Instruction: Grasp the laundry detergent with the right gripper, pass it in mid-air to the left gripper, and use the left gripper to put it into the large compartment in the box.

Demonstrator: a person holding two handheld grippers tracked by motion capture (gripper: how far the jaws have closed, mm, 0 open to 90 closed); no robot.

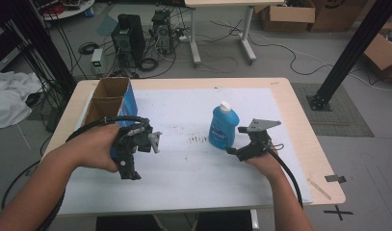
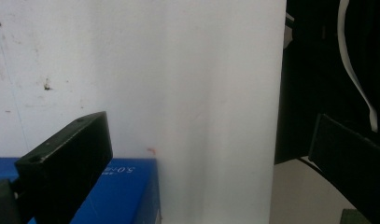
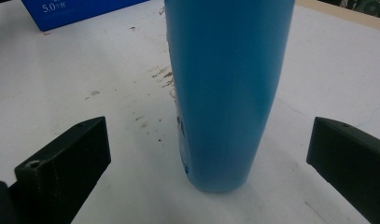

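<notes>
Black jaws of the right gripper (image 3: 211,154) stand wide apart on either side of the upright blue bottle (image 3: 227,88), touching neither side of it.

Seen from the high view, that bottle (image 1: 223,127) with its white cap stands near the middle of the white sheet (image 1: 193,163) covering the light wooden table (image 1: 299,120), just beside the right gripper (image 1: 241,149). Brown smudges (image 1: 198,139) mark the sheet left of the bottle. Held well apart at the left, the left gripper (image 1: 131,166) also has its jaws spread, nothing between them, beside the open blue cardboard box (image 1: 109,101) at the table's left edge. Beyond the table lie a grey floor, computer towers (image 1: 128,38) with tangled cables, a second desk (image 1: 222,29), cardboard boxes (image 1: 287,14) and a black frame post (image 1: 352,48).
</notes>
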